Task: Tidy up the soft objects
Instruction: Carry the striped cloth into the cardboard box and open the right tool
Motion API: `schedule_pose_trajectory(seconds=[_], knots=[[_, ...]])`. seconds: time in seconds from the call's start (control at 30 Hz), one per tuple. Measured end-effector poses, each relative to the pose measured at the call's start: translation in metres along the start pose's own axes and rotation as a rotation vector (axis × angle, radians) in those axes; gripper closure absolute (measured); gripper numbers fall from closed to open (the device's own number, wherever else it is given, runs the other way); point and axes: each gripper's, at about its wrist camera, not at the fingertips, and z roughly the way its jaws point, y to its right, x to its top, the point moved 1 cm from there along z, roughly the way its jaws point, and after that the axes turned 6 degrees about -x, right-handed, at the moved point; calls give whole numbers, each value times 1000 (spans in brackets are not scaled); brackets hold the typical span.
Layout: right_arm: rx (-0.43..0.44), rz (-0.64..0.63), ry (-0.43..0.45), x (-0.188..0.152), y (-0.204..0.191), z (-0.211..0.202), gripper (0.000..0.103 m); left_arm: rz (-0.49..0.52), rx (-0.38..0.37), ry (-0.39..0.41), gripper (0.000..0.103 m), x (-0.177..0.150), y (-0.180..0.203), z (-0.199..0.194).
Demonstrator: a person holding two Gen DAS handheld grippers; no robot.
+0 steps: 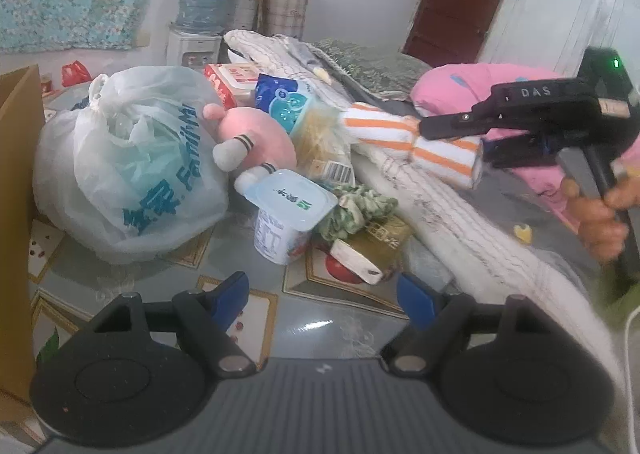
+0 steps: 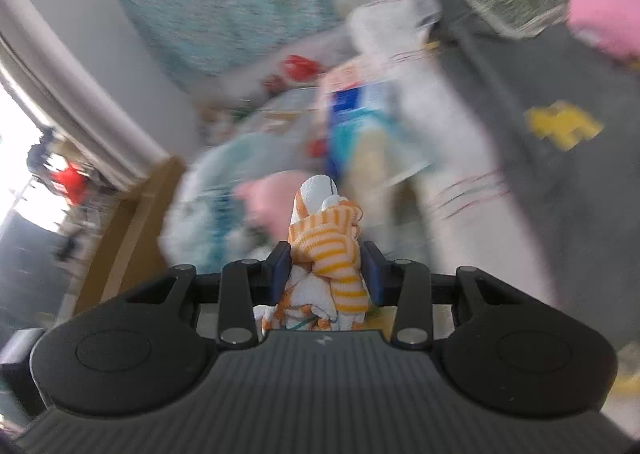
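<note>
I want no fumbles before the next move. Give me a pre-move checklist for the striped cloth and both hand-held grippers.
1. Right hand-held gripper shut on the orange striped cloth: ok.
2. Cloth lifted off the pile: ok.
3. Left hand-held gripper open, nothing between its pads: ok.
4. Yogurt cup upright ahead of the left one: ok.
5. Where the cloth should go: cannot tell.
6. Right wrist view sharp: not ok, blurred.

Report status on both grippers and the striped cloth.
Right gripper shut on orange-and-white striped cloth roll. Left gripper open, empty. Clutter below.
</note>
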Motion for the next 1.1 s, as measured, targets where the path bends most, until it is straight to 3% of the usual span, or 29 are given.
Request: schedule_pose_trajectory(seconds=[0.2, 0.4, 0.5, 0.63, 0.8, 0.97, 1.1], knots=[[237, 50, -99, -18, -41, 32, 66, -39, -9, 76, 22, 5, -4, -29], [438, -83, -95, 15, -140, 64, 66, -77, 101, 184, 21, 4, -20, -81], [459, -175, -138, 33, -207, 100, 66, -112, 195, 255, 21, -4, -35, -115], [396, -232, -218, 53, -292, 173, 66, -184, 321, 348, 19, -19, -61, -160], [180, -243, -275, 62, -372, 283, 66, -304, 408, 417, 19, -36, -99, -199], [-27, -292, -274, 40, -412, 370, 66, -372, 445, 440, 19, -49, -121, -216], [-138, -286, -298, 17, -406, 415, 65, -397, 450, 442, 19, -58, -130, -220]])
